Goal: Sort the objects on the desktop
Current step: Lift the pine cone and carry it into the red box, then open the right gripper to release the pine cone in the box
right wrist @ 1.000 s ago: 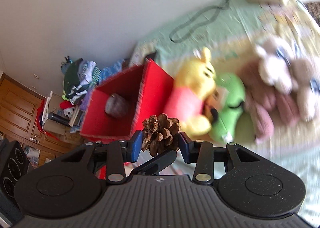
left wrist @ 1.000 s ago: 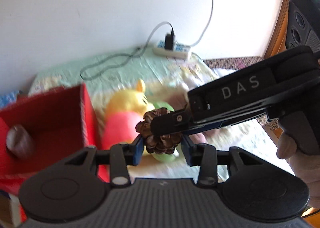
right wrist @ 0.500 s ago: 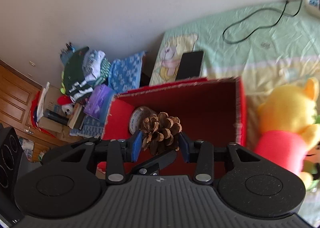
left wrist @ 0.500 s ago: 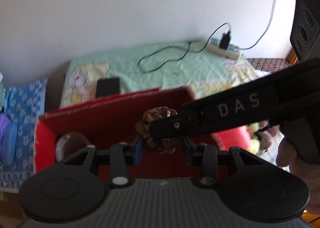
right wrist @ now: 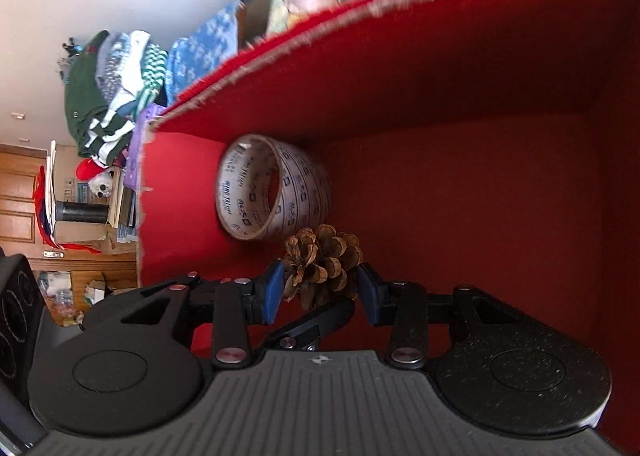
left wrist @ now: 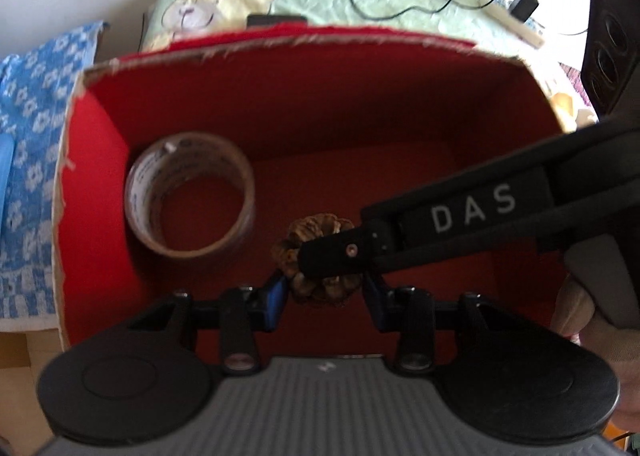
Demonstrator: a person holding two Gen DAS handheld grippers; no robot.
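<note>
Over the red box, near its middle, my left gripper and right gripper both clamped the pine cone; a clean release needed lowering clear of the tape roll near the left wall.

One red box sits in view, and everything else is counted from it. Inside the box: one tape roll and one pine cone. Two tongs reach over the box: the left tongs and the right tongs, both closed on the cone. Behind the box: one phone, one cable, one charger. Left of the box: one blue flowered cloth.
</note>
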